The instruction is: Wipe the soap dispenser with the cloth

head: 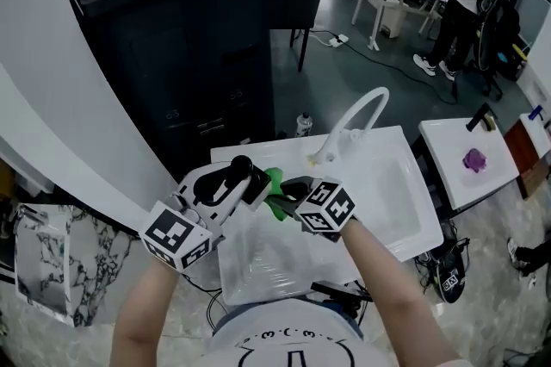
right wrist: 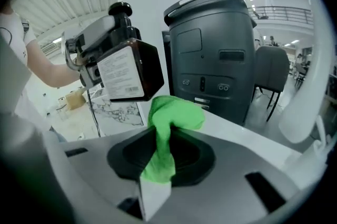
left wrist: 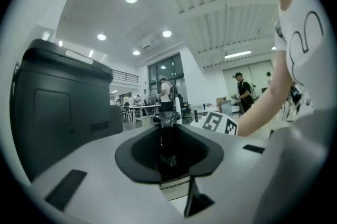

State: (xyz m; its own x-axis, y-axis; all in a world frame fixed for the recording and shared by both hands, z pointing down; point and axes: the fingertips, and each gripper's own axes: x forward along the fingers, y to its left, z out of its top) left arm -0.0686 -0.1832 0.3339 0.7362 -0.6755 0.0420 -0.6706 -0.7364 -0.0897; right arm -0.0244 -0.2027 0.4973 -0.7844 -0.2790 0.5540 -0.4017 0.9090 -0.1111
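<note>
Soap dispenser (right wrist: 131,73) is clamped tight in the left gripper (head: 248,176) over the sink (head: 405,210). Green cloth (right wrist: 171,120) is pinched by the right gripper (head: 281,198), just beside it.

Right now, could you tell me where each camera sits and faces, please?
Head view: on the head, steeply down at the sink; left arm, right arm, left gripper, right gripper show.
Left gripper view: on that gripper, along fingers shut on the soap dispenser; right arm shows.
Right gripper view: on that gripper, along fingers pinching the cloth; left arm shows.
Shared: soap dispenser in both gripper views.
</note>
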